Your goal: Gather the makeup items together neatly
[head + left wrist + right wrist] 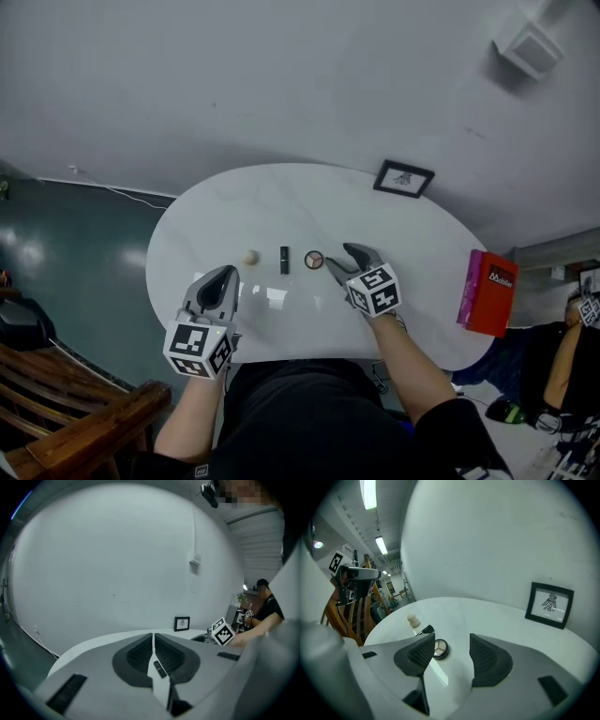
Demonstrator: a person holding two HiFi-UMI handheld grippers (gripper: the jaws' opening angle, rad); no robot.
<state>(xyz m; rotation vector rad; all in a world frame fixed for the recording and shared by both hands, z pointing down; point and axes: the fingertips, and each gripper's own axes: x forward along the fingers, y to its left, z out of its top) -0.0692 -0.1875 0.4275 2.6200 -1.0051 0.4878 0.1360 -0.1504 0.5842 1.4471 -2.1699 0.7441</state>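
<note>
three makeup items are laid in a short row near the middle of the white oval table (pixel 216 202): a beige makeup sponge (pixel 250 257), a black lipstick tube (pixel 284 260) and a round compact (pixel 314 260) in which pale pans can be seen. they are set close together, but none is seen to touch another.

the right gripper (pixel 337 256) is held just beside the compact. its jaws are spread apart and nothing is caught between them. in the right gripper view the compact lies just past the tip of one jaw. the left gripper (pixel 228 273) is held nearer the table's front edge, short of the sponge, with its jaws pressed together on nothing.

the row is judged to be nearly gathered, so the main risk is that it gets disturbed. the lipstick tube could be rolled out of line if it is clipped from the side by a jaw. the sponge, light and rounded, could be toppled or pushed away by the closed left jaws. the compact, low and flat, could be skidded rather than gripped if the open jaws are brought down off-centre.

a framed picture (pixel 404 178) and a red box (pixel 487 292) stand well apart and are unlikely to be touched.
</note>
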